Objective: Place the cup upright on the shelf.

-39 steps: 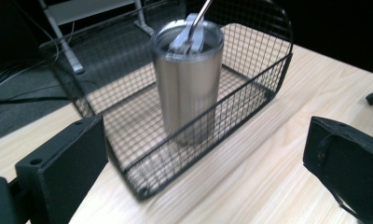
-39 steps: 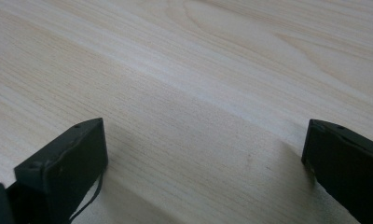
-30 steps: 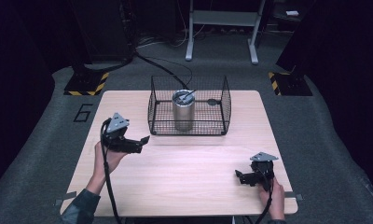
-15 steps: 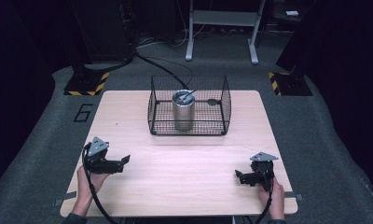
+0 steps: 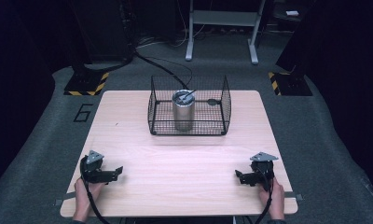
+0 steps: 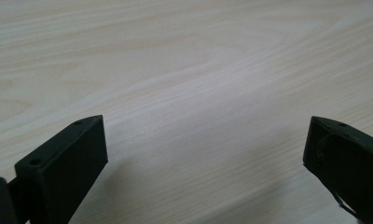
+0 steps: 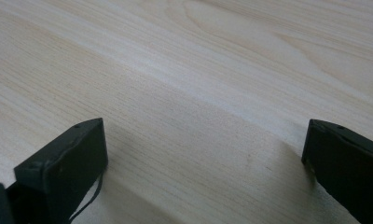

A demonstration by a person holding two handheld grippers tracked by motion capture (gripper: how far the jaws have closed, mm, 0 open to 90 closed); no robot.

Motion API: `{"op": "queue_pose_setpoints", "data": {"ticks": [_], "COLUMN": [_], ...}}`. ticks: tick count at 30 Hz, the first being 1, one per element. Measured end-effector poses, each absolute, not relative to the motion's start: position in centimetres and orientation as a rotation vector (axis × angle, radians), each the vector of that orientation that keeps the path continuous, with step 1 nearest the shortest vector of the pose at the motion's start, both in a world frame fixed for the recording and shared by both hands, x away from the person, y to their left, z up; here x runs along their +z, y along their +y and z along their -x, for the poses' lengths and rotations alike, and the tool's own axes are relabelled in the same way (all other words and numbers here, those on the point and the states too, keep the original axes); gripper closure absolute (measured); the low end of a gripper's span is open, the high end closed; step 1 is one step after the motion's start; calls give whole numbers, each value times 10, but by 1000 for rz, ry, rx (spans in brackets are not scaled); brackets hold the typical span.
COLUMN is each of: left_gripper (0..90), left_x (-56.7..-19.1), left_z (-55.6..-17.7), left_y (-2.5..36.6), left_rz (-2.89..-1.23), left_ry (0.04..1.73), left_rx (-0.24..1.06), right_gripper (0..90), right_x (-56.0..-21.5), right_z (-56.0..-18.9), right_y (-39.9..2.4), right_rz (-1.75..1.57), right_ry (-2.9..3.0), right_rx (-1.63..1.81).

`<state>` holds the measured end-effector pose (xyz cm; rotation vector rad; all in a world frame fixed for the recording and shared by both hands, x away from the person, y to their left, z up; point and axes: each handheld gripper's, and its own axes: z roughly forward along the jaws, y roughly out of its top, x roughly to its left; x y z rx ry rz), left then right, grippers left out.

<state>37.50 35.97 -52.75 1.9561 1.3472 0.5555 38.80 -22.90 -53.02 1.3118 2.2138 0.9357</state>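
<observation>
Wire basket (image 5: 224,105) holding upright metal cup (image 5: 183,112), both grippers' fingers spread, empty

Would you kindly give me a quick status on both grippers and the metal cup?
Left gripper and right gripper open, empty, low at near table edge. Metal cup upright inside wire basket, far side. Bare wood between.

Left claw (image 5: 113,173) held low near the desk's (image 5: 184,158) front-left corner, jaws spread wide; right claw (image 5: 240,177) likewise at front-right, empty.
</observation>
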Motion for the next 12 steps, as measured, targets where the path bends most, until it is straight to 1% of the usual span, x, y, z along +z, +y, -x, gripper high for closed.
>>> {"op": "queue_pose_setpoints", "data": {"ticks": [2,3,4,12], "left_gripper": [0,0,0,0], "left_x": [-531,-532,-531,-532], "left_z": [-376,-377,-377,-379], "left_y": [360,359,358,359], "left_rz": [-1978,-1993,-2001,-1992], "left_ry": [1358,1354,1353,1357], "left_rx": [556,587,585,584], "right_gripper": [0,0,0,0], "right_x": [-530,-530,-530,-530], "right_z": [-388,-388,-388,-388], "right_y": [-229,-229,-229,-229], "right_rz": [-1316,-1312,-1315,-1320], "right_ry": [2215,2214,2212,2211], "right_rx": [935,935,936,933]}}
